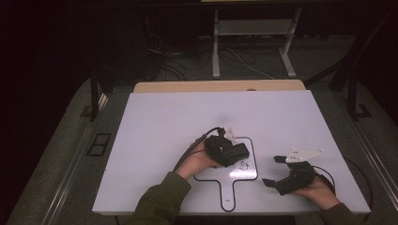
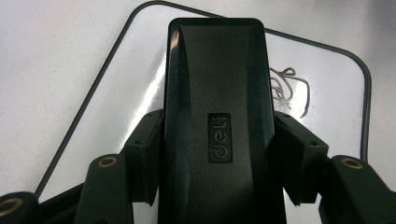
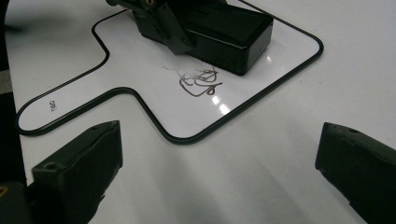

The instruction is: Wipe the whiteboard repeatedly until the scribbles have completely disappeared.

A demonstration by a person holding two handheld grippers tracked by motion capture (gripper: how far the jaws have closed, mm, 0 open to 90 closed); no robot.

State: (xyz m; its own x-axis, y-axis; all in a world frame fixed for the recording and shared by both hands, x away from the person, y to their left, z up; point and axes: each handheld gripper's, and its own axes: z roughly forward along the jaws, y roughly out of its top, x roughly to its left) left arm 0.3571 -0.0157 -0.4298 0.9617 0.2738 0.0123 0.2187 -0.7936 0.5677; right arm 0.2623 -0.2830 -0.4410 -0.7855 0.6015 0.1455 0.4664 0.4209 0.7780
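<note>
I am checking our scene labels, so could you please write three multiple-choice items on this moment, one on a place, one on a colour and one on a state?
1. Where is the scribble?
A. On the whiteboard, beside the eraser
B. On the bare table
C. On the eraser's top

2. What colour is the eraser?
A. White
B. Black
C. Red

3. How are the grippers?
A. Both open
B. Left gripper shut on the eraser, right gripper open
C. Right shut on the eraser, left open

Key: 1 A, the ink lies inside the board's dark rim next to the eraser; 2 B, its casing is black in both gripper views; 3 B, the left jaws press the eraser's sides while the right jaws stand wide apart over the table.
</note>
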